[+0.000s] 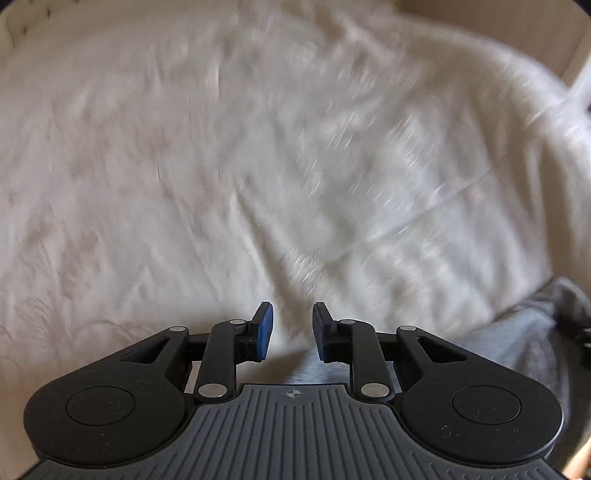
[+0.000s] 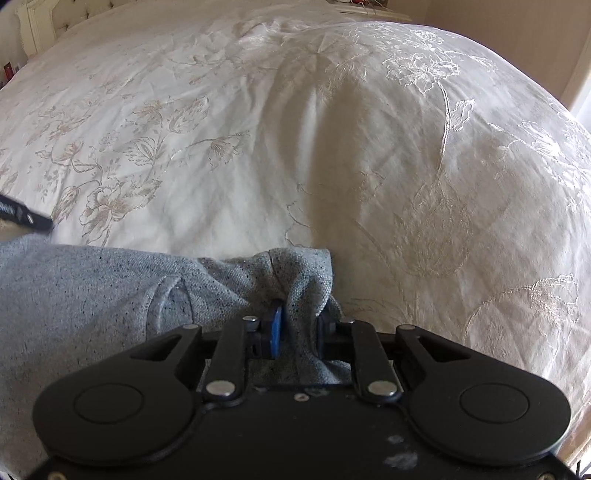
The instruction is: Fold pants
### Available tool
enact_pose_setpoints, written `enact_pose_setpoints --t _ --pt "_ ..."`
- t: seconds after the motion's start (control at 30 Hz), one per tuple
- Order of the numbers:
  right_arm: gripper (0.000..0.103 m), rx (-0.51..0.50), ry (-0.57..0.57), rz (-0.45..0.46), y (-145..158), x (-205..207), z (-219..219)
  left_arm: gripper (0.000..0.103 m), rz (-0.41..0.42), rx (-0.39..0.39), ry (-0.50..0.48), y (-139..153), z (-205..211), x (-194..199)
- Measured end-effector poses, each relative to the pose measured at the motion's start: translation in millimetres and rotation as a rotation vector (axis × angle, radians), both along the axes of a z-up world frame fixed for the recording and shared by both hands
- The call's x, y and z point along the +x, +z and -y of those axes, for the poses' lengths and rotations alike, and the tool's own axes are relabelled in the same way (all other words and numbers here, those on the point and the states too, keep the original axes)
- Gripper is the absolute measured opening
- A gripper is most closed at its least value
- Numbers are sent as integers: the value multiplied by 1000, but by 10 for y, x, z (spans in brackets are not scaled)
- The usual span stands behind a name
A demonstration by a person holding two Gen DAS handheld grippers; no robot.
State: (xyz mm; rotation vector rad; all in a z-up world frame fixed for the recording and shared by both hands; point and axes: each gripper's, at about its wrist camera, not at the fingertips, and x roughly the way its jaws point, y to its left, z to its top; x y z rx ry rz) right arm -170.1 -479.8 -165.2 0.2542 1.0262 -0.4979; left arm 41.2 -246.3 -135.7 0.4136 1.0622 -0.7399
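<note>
The grey speckled pants (image 2: pixel 92 295) lie on the white bedspread at the lower left of the right wrist view. My right gripper (image 2: pixel 299 325) is shut on a bunched corner of the pants, with cloth squeezed between its pads. In the left wrist view the pants (image 1: pixel 517 339) show at the lower right, with a bit of grey cloth just below the jaws. My left gripper (image 1: pixel 292 328) is open and empty above the bedspread. That view is blurred by motion.
A white flowered bedspread (image 2: pixel 332 129) covers the bed in both views. A headboard (image 2: pixel 37 22) stands at the far left. A black part of the other gripper (image 2: pixel 22 216) shows at the left edge. A wall (image 2: pixel 576 44) is at the right.
</note>
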Motion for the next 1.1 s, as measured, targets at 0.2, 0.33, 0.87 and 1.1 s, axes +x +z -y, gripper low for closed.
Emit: enact_pose_setpoints --t 0.2,0.33,0.87,1.1 --pt "19 26 -18 18 6 -52 60 24 -100 -98 -167 126 -212 -734" --pt "20 20 -13 21 8 -72 46 24 -306 -6 -347 -266 -373 -1280" --pt "42 1 64 186 691 -454 -573 24 -271 49 -405 -433 -629 -1844" --pt "22 102 -27 -37 81 -790 -736 24 -298 25 -345 -395 -668 -1797"
